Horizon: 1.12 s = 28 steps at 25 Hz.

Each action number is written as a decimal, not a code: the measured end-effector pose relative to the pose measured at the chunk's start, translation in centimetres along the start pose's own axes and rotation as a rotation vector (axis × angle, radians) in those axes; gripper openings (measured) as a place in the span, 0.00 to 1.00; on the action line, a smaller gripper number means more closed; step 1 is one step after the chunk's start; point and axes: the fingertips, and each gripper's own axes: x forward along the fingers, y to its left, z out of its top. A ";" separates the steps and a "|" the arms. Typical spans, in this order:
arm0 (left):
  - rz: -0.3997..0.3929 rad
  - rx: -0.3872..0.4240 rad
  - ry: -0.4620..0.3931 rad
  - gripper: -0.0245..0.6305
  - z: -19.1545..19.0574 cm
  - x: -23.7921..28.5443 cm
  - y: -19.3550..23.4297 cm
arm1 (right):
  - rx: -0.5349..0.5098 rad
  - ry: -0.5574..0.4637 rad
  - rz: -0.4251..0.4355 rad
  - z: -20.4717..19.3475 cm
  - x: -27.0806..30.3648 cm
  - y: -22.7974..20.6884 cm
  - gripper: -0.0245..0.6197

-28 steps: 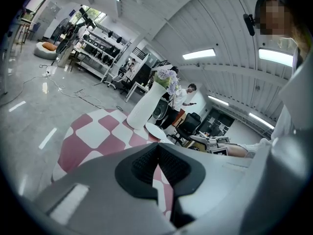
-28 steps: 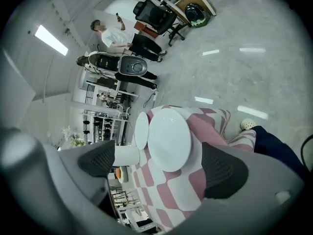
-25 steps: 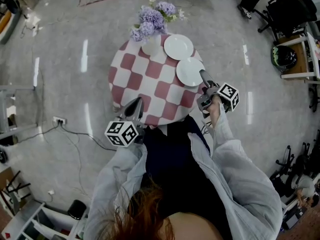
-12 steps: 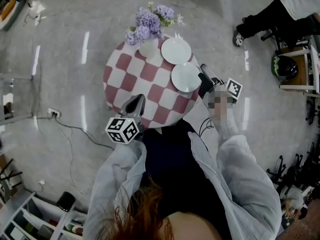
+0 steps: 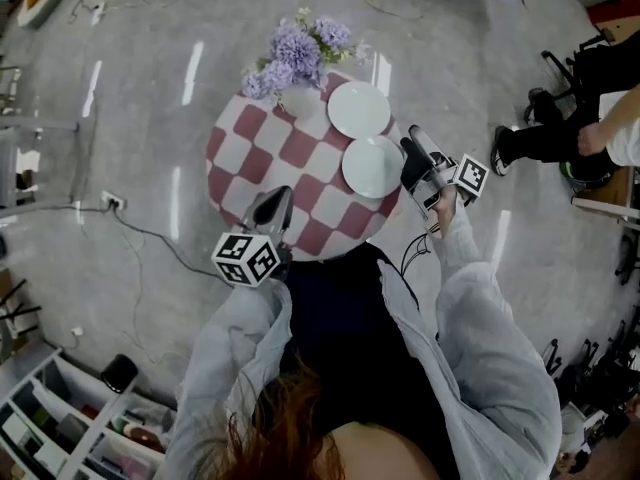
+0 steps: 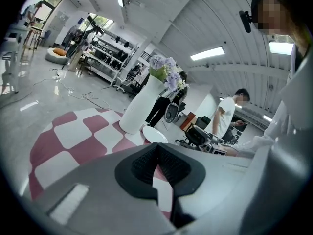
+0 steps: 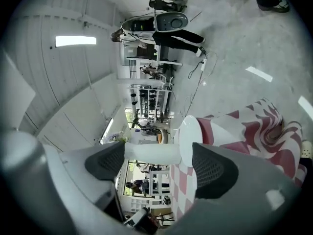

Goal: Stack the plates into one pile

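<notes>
Plates (image 5: 358, 109): 2, round, white (plain), adjacent on checked tbl (image 5: 265, 158).

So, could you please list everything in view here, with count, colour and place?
table: one, red-and-white chequered cloth, centre.
plates: two, white, unstacked on the table's right side: far plate, near plate.
vase: one, white, table's far edge, holding purple flowers.
socket strip: one, white, floor at left.
bystander: one, dark trousers, far right.
left gripper: one, grey, shut and empty, over the table's near edge.
right gripper: one, grey, open, jaws just been closing with nothing gripped, beside the near plate.
</notes>
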 end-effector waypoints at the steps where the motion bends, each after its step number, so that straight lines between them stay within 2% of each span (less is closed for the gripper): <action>1: 0.011 -0.005 -0.003 0.05 0.0 0.1 -0.1 | 0.008 0.014 -0.002 0.3 0.2 -0.4 0.69; 9: 0.108 -0.068 -0.051 0.05 -0.3 -0.2 -0.2 | 0.042 0.168 -0.042 1.4 2.5 -4.0 0.69; 17: 0.219 -0.107 -0.094 0.05 -1.2 -2.4 0.4 | 0.063 0.399 -0.090 0.9 4.2 -6.2 0.68; 19: 0.234 -0.115 -0.099 0.05 -1.4 -2.6 0.3 | 0.047 0.432 -0.112 1.3 4.8 -6.5 0.65; 23: 0.248 -0.123 -0.099 0.05 -1.8 -2.9 -0.2 | 0.021 0.472 -0.129 1.9 6.3 -6.5 0.65; 28: 0.259 -0.131 -0.089 0.05 -1.8 -3.1 -0.1 | -0.012 0.538 -0.141 1.1 8.3 -6.4 0.61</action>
